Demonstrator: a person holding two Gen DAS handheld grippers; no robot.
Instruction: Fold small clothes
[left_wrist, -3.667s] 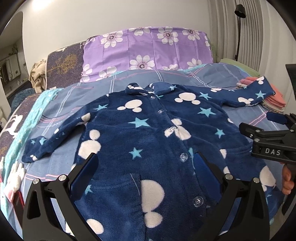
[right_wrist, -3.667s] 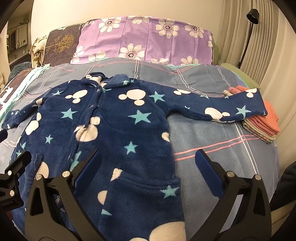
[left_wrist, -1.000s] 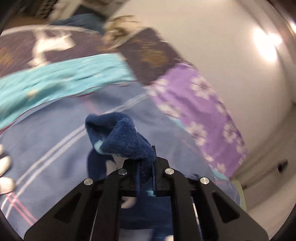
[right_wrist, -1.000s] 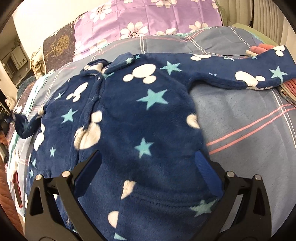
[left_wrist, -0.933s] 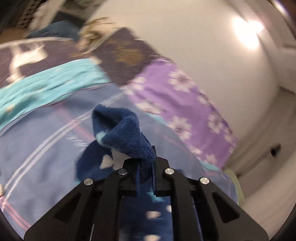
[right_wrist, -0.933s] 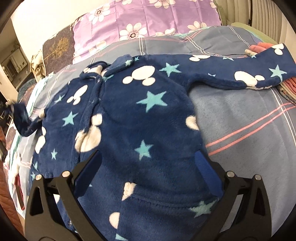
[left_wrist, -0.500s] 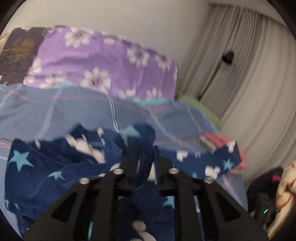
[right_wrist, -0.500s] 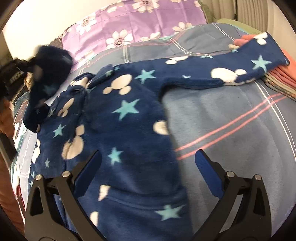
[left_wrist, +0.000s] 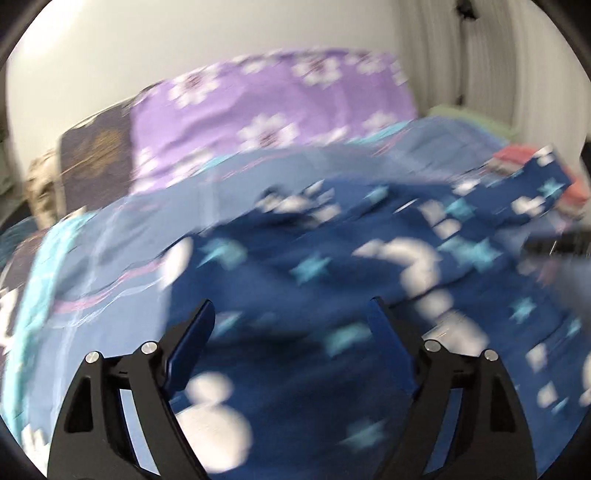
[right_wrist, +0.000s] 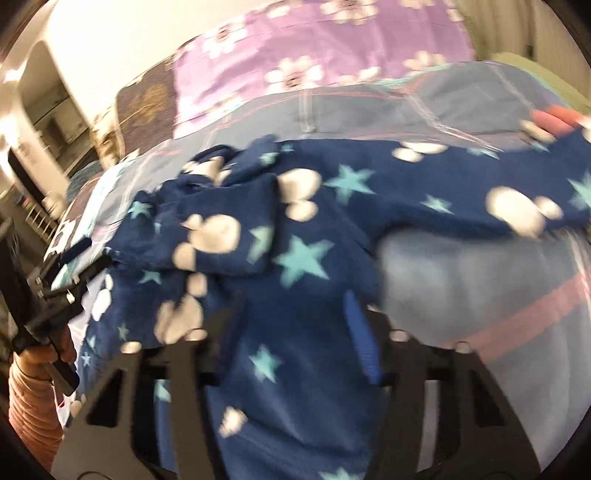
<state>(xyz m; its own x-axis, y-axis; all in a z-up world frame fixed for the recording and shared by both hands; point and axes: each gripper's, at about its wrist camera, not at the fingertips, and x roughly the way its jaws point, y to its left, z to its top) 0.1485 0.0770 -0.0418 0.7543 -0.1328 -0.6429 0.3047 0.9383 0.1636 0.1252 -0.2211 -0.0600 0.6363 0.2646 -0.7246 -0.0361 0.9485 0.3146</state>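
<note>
A navy fleece baby suit (left_wrist: 332, 295) with white mouse heads and teal stars lies face up on the bed. Its left sleeve (right_wrist: 207, 229) is folded across the chest; the right sleeve (right_wrist: 480, 192) stretches out to the right. My left gripper (left_wrist: 291, 328) hovers over the suit's lower left part, its jaws opening and holding nothing. The right wrist view shows it at the left edge (right_wrist: 79, 260), held by a hand (right_wrist: 37, 354). My right gripper (right_wrist: 291, 332) is over the suit's right side, jaws closing with fleece between them; blur hides any contact.
A purple floral pillow (left_wrist: 266, 110) lies at the head of the bed, on a blue plaid blanket (right_wrist: 461, 295). A stack of folded pink clothes (right_wrist: 554, 118) sits under the right cuff. A teal blanket (left_wrist: 40, 266) runs along the left edge.
My left gripper carried the left sleeve over the chest, let go of it and opened. My right gripper's jaws have narrowed, and its view has shifted slightly over the suit.
</note>
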